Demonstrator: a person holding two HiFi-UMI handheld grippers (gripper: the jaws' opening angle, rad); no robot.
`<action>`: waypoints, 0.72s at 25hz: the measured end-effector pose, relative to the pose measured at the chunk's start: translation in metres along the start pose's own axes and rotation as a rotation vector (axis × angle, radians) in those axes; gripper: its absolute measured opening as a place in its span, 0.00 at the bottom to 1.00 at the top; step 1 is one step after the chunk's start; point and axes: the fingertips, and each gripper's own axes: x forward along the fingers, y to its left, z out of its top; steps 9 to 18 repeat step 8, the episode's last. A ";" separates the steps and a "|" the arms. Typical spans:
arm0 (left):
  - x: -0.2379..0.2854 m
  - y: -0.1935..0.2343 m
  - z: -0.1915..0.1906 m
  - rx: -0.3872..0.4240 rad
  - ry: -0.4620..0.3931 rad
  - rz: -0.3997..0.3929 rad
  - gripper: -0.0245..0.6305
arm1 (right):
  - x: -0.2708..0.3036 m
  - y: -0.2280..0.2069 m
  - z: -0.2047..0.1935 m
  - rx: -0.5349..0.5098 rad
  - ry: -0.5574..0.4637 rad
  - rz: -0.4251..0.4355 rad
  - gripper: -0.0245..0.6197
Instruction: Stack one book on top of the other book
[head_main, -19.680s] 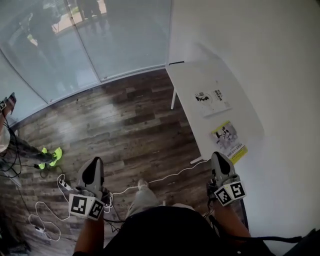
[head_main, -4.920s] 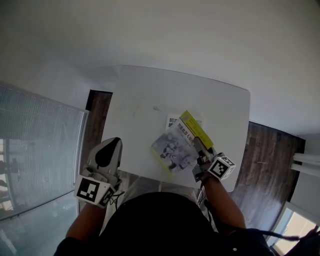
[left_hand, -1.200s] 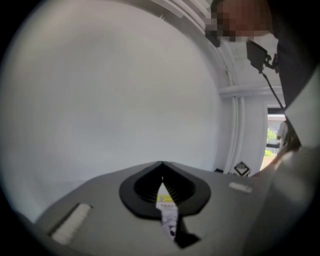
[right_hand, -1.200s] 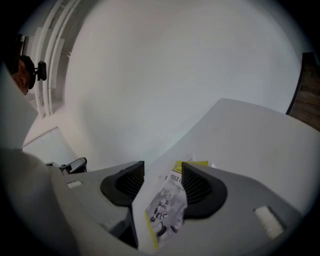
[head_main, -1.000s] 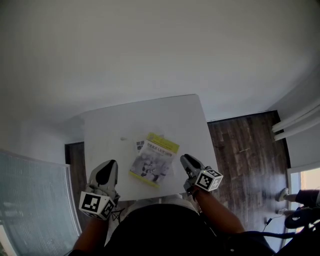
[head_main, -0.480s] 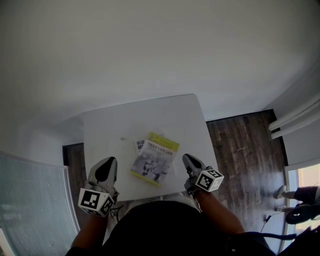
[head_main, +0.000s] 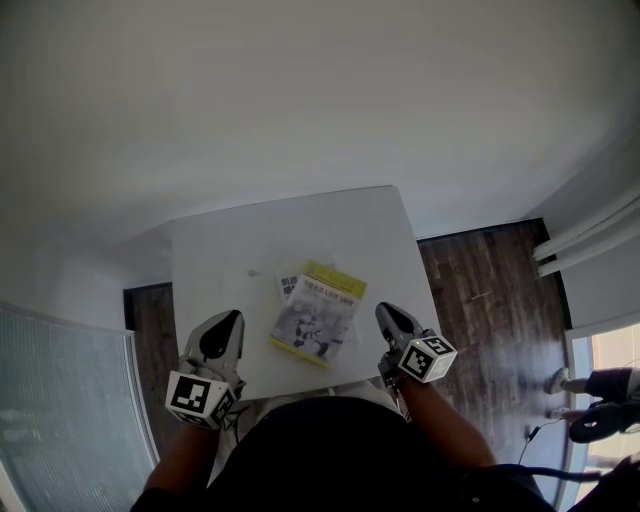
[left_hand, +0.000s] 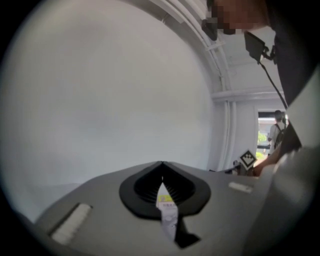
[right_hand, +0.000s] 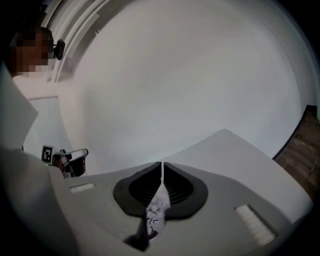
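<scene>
Two books lie stacked in the middle of the white table. The top book has a grey picture cover with a yellow band. Under it, a corner of the white book sticks out at the far left. My left gripper hovers left of the stack and my right gripper hovers right of it. Both are shut, hold nothing and stand apart from the books. A sliver of the book cover shows behind the shut left gripper, and another sliver of it behind the shut right gripper.
The table stands against a white wall. Dark wood floor lies to its right, where a person's shoes show at the frame edge. A glass partition runs at the lower left. A small speck lies on the table.
The books stay stacked and unmoved. My right gripper has lifted slightly beside the stack. The left gripper has hardly moved.
</scene>
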 end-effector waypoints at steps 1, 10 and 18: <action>0.000 0.001 -0.002 -0.008 -0.003 -0.003 0.04 | -0.001 0.001 0.001 -0.010 -0.003 -0.005 0.06; 0.000 -0.001 -0.001 -0.035 0.001 -0.027 0.04 | -0.007 0.006 0.002 -0.022 -0.010 -0.025 0.04; 0.000 -0.001 -0.001 -0.035 0.001 -0.027 0.04 | -0.007 0.006 0.002 -0.022 -0.010 -0.025 0.04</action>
